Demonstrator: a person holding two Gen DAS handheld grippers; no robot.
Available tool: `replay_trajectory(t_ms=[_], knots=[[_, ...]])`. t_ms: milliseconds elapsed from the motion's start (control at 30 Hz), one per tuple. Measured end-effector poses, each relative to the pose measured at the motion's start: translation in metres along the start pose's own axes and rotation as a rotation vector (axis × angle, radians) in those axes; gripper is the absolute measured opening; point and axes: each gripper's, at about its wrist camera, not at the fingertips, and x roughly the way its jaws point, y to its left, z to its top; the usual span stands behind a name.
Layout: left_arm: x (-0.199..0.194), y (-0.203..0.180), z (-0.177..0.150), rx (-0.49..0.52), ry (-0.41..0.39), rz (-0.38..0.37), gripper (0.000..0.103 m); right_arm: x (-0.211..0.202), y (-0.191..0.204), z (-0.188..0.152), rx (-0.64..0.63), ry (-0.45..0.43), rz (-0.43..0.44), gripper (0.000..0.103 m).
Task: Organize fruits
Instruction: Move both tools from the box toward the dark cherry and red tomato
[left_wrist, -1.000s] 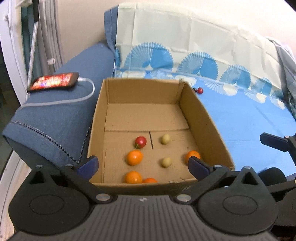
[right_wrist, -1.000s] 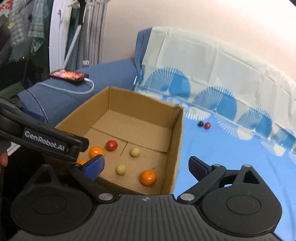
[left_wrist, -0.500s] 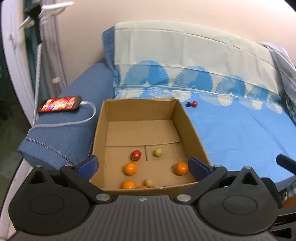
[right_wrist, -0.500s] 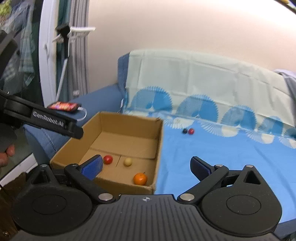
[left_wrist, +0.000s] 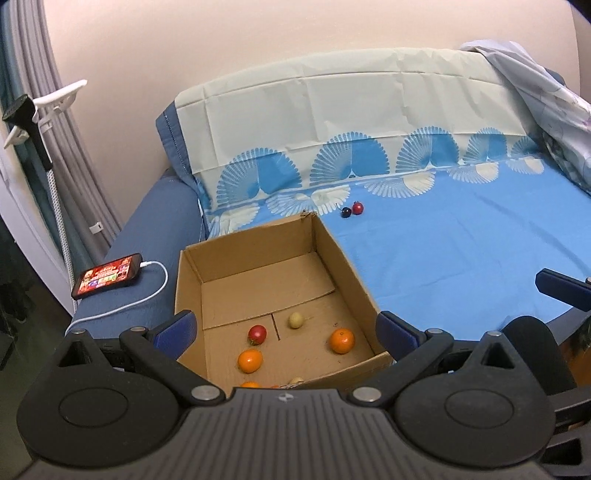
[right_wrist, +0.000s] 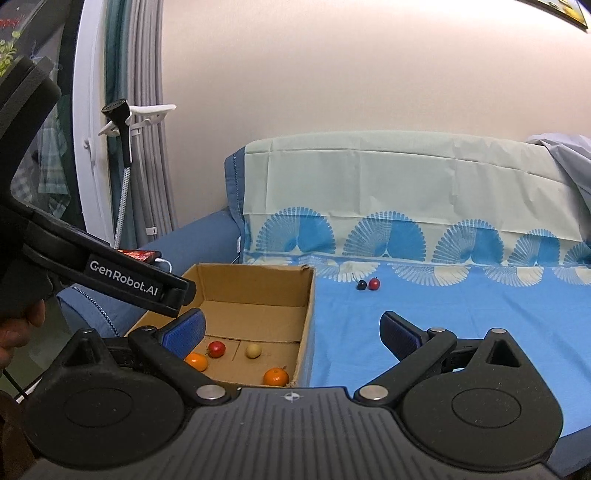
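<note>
- Judging from the current layout, most of the fruit is already gathered in the cardboard box (left_wrist: 354, 273), which sits on the blue bed sheet (left_wrist: 461, 258); 2 small fruits remain outside it, a dark berry (left_wrist: 346, 212) and a red berry (left_wrist: 357, 208), touching each other near the patterned edge of the sheet, well beyond the box's far corner.
- Inside the box, 2 oranges (left_wrist: 342, 340), a red tomato (left_wrist: 257, 333) and a pale round fruit (left_wrist: 296, 320) are seen clearly; more fruit is partly hidden behind the near wall.
- The left gripper (left_wrist: 284, 328) is held spread wide and empty above the box's near edge; the right gripper (right_wrist: 291, 328) is likewise spread wide and empty, aimed between the box and the 2 berries.
- A reach across the box could catch the far corner flap, and the light box could be dragged or tipped, so fruit might be spilled.
- Because the 2 berries touch, one could be knocked away when the other is pinched, and it could roll off over the soft sheet.
- Small, smooth berries could be squashed by a hard squeeze or squirted out of a slanted one.
- A phone (left_wrist: 107, 275) and its white cable (left_wrist: 147, 295) lie just left of the box; the cable could be snagged by a careless left-hand swing.
</note>
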Motion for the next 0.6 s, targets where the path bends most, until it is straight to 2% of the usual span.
replay_trajectory(t_ms=[600], knots=[[0.017,-0.021,0.013,0.067,0.034,-0.010,0.103,0.010,-0.013,-0.005,0.047,0.021,0.000,0.101]])
